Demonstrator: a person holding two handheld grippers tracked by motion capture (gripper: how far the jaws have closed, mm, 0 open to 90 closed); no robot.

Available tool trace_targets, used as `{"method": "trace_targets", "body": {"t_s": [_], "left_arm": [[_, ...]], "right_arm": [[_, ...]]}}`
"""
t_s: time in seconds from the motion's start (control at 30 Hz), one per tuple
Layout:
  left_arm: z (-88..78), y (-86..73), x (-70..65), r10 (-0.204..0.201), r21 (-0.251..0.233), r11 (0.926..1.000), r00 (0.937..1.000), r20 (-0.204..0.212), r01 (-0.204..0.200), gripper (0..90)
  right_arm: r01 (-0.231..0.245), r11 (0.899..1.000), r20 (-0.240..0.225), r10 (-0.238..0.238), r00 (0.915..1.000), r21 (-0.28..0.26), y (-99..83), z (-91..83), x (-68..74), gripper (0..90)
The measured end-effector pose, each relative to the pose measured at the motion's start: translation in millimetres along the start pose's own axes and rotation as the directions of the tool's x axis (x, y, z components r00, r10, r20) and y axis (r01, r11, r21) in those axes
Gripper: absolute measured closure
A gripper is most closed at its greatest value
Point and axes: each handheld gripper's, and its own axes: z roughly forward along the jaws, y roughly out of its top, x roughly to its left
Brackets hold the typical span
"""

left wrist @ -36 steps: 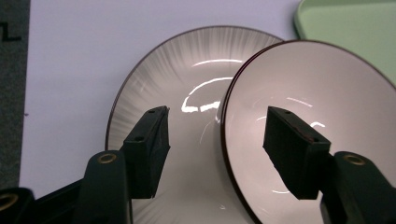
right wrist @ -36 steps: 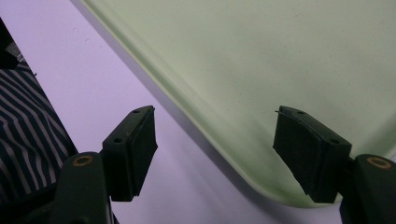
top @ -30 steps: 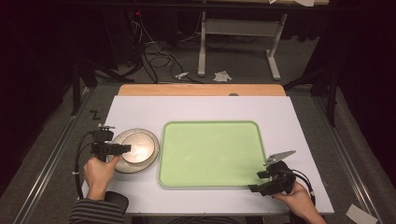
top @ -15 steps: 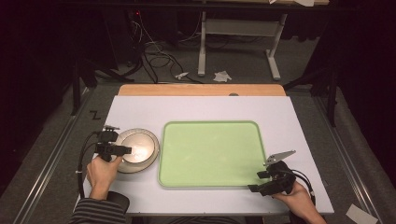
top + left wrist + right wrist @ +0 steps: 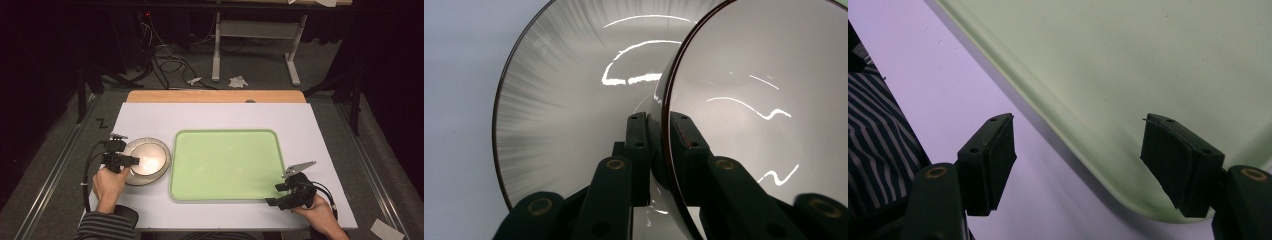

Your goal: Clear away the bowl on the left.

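The left gripper (image 5: 125, 161) sits at the near left of the white table (image 5: 210, 117). Its jaws have just been closing and now pinch the rim of the upper of two stacked steel bowls (image 5: 769, 100), one pad on each side of the wall. The lower bowl (image 5: 574, 100) lies beneath it. The stack rests just left of the green tray (image 5: 225, 165). The right gripper (image 5: 1078, 165) hovers at the tray's near right corner, jaws spread wide, gripping nothing. A striped sleeve (image 5: 105, 227) shows at the near edge.
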Motion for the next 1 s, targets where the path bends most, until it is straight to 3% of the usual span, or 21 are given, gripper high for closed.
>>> {"method": "trace_targets", "body": {"t_s": [0.17, 0.67, 1.0], "left_arm": [[-1.4, 0.1, -0.7, -0.001, -0.015, 0.9999, 0.9997, 0.023, 0.002, 82.3], [-6.7, -0.2, -1.1, 0.007, -0.046, 0.9989, 0.9996, 0.028, -0.006, 82.4], [-11.8, 0.4, -7.4, 0.033, -0.071, 0.997, 0.9986, 0.042, -0.03, 82.3]], "right_arm": [[-0.003, 1.0, -0.001, 0.003, 1.0, -0.004, -0.3, 0.1, -0.2, 31.3], [-0.001, 1.0, -0.001, 0.001, 1.0, -0.005, -0.1, -0.3, 0.2, 31.2], [-0.001, 1.0, 0.0, 0.001, 1.0, -0.008, -0.2, -0.5, 0.3, 31.2]]}}
